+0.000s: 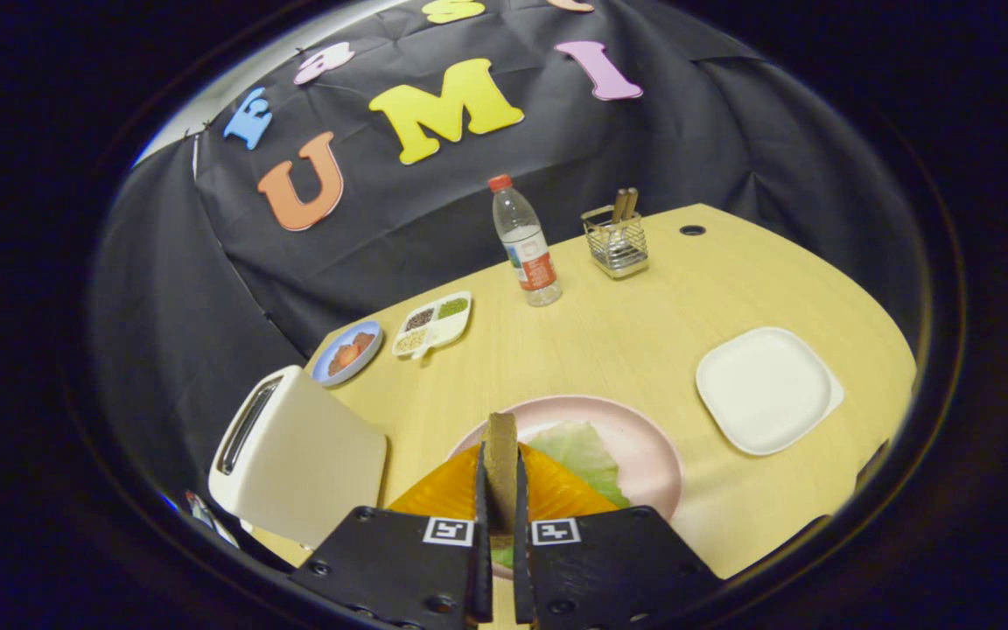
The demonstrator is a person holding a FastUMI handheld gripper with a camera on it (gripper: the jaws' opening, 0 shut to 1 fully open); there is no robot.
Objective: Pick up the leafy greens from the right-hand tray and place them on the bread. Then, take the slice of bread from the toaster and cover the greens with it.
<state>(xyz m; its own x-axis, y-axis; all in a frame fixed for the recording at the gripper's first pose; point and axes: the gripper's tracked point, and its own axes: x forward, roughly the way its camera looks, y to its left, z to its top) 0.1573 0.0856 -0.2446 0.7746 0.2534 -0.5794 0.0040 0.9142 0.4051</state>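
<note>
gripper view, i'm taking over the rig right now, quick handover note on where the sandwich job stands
Gripper: shut on the bread slice, held on edge between the fingers, above the pink plate.
Leafy greens: already on the pink plate, lying by the orange piece just ahead of the fingers.
Toaster: beside the plate, its slot looks empty.
White tray: on the other side of the plate, nothing on it.
Done: greens placed, slice taken from the toaster.
Left: lay the slice flat over the greens, then open the fingers.
</note>
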